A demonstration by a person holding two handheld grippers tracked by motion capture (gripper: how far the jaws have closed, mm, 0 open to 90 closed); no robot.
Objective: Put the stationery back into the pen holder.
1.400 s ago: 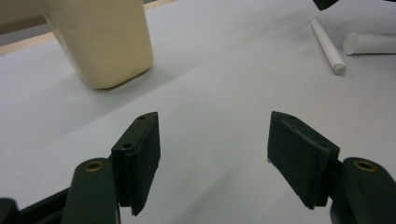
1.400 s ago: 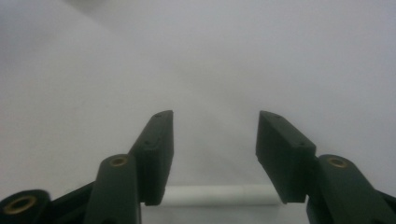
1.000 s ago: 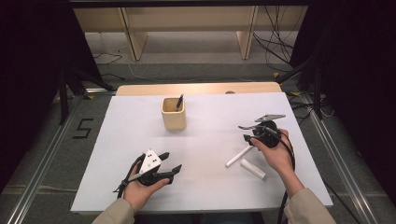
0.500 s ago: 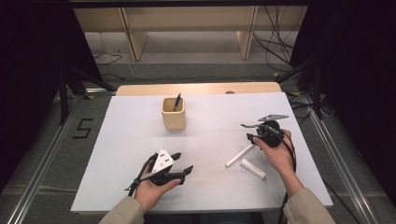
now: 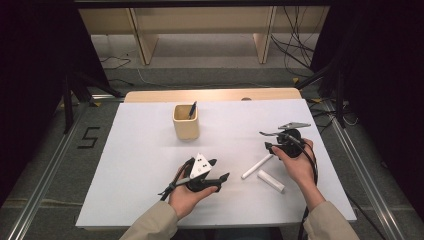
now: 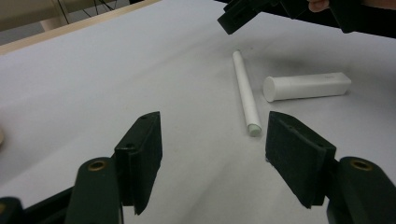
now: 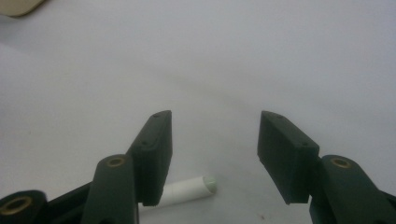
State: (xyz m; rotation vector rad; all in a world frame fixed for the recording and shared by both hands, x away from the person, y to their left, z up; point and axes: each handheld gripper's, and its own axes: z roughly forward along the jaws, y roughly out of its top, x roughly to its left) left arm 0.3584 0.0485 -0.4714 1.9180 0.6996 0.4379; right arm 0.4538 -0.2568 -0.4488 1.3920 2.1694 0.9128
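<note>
Matt white sheet (image 5: 150, 165), paper-like and smooth, over a pale wooden tabletop (image 5: 210, 95). Smooth matt white plastic on the slim pen (image 6: 246, 93) and its stubby cap (image 6: 306, 87). Satin beige cup (image 5: 186, 122), far left. Matt black pads (image 6: 147, 154), faintly grainy.

One white stick (image 5: 257, 166), one white tube (image 5: 270, 180), one cup (image 5: 186, 122), one pen (image 5: 192, 110).
</note>
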